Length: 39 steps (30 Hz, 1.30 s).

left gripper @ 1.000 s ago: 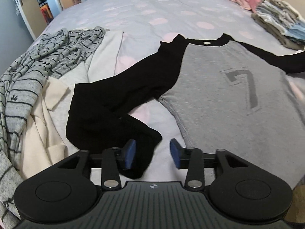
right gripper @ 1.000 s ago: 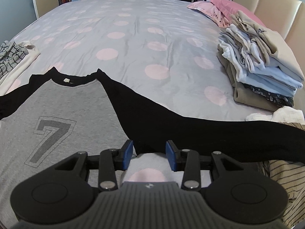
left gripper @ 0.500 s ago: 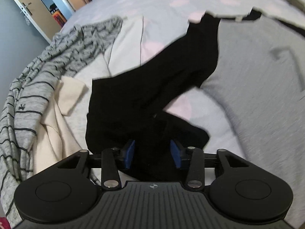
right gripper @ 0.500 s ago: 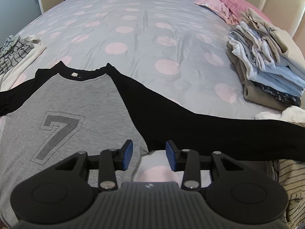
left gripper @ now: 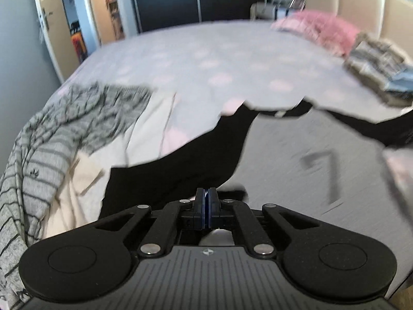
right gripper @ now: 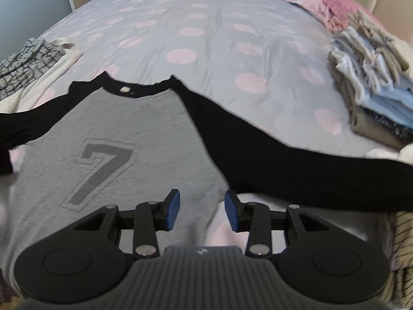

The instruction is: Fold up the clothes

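A grey shirt (right gripper: 134, 139) with a dark "7" and black sleeves lies face up on the dotted bedspread (right gripper: 211, 25). In the left wrist view the grey shirt body (left gripper: 296, 155) is blurred. My left gripper (left gripper: 206, 206) is shut on the shirt's left black sleeve (left gripper: 185, 165), which stretches from the pads up to the shoulder. My right gripper (right gripper: 202, 210) hovers open just over the shirt's right side edge, below the armpit. The right black sleeve (right gripper: 296, 170) runs out flat to the right, ahead of its fingers. Nothing is pinched between them.
A heap of unfolded striped and cream clothes (left gripper: 64, 139) lies left of the shirt. A stack of folded clothes (right gripper: 371, 82) and a pink pillow (right gripper: 333, 7) sit at the right. More striped fabric (right gripper: 402, 237) lies at the near right corner.
My left gripper came down over the bunched black sleeve, shut on it and rose, drawing the sleeve out straight. The right gripper slid slightly left over the shirt's edge, still open.
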Tool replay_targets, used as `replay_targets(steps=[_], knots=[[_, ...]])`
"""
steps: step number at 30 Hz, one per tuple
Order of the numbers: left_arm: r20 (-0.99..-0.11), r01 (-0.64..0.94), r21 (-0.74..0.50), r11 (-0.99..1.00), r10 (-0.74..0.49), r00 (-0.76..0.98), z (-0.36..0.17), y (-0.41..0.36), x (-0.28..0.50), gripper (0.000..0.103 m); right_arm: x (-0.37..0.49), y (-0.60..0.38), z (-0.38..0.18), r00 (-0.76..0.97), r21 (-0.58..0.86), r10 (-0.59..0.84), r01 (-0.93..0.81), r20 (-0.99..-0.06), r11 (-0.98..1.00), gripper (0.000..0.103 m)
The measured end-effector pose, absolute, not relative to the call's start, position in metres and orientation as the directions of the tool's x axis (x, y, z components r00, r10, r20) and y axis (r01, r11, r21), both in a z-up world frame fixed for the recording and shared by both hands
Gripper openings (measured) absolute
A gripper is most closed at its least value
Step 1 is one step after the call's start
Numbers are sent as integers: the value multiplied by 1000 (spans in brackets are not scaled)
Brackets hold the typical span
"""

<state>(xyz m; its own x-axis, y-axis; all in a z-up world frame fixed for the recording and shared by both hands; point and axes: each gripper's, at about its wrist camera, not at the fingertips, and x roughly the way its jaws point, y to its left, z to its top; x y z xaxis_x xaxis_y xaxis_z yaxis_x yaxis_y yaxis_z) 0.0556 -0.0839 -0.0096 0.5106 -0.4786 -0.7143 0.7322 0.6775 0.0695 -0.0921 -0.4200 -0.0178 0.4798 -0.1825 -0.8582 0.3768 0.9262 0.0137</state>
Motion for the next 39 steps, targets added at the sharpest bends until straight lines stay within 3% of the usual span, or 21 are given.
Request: replay_targets(steps=[10,19,24,26,28,30,32,39], knots=[[-606,790,-6,614,-631,485,-15,-122,-3,0,-105,-361,-42,498,319,118,340,-859,885,41],[-773,880,84,467,-527,354,-92,-161,-45,0,-109,-348,-81,481,484,264,419,-836,768,41],[-820,890,110,442,-466,333,-107,-161,-47,0,-106,-357,-85,534,565,295,461,-793,684,41],[-821,898,120,423,-466,329,-106,-159,-49,2,-101,-354,-83,544,579,306,450,-781,680,41],[-821,906,131,403,-468,327,-105,-157,-52,18,-96,-349,-82,551,576,301,433,-778,694,40],[-802,905,196,376,-470,369,-106,-157,-60,24,-92,-343,-81,553,565,294,419,-780,711,37],[-792,901,251,353,-461,401,-108,-159,-66,24,-87,-336,-82,548,547,285,404,-786,733,34],[-831,897,239,372,-400,387,-113,-171,-57,24,-68,-321,-84,536,508,275,355,-798,785,35]])
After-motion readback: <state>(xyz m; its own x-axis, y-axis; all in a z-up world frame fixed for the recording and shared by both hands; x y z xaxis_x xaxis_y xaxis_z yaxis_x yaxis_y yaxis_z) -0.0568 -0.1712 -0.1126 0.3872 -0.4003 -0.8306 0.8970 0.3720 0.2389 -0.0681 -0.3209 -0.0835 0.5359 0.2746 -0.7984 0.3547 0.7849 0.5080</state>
